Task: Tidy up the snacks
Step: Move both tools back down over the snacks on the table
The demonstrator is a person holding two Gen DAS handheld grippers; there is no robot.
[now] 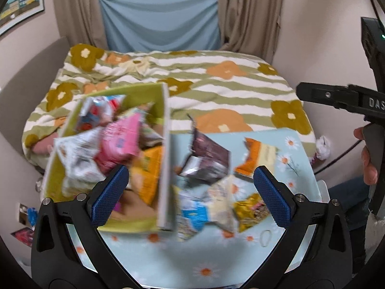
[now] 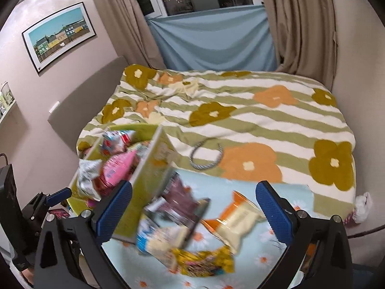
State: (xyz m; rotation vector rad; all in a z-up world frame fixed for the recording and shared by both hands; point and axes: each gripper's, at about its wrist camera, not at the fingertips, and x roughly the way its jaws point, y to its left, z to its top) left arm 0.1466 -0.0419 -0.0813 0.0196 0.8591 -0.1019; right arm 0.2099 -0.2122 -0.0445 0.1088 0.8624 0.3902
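The green box (image 1: pixel 166 144) stands on the left of the light-blue daisy cloth (image 1: pixel 168 265) and is already heaped with packets, the pink packet (image 1: pixel 120 142) and a silver one (image 1: pixel 77 163) riding at or above the rim. Risk: a further packet dropped on this heap may slide back out, and a push against the near wall could shift or tip the box, since its seating on the cloth cannot be confirmed through the blur. Loose snacks lie just right of the box: a dark purple packet (image 1: pixel 209 154), an orange-and-cream packet (image 1: pixel 259 159), a blue-and-white packet (image 1: pixel 199 207) and a yellow packet (image 1: pixel 250 207), overlapping, so a grasp may catch two at once. The left gripper (image 1: pixel 191 192) is spread wide, holding nothing, above the box wall. The right gripper (image 2: pixel 193 207) is likewise spread wide and empty, above the loose packets.
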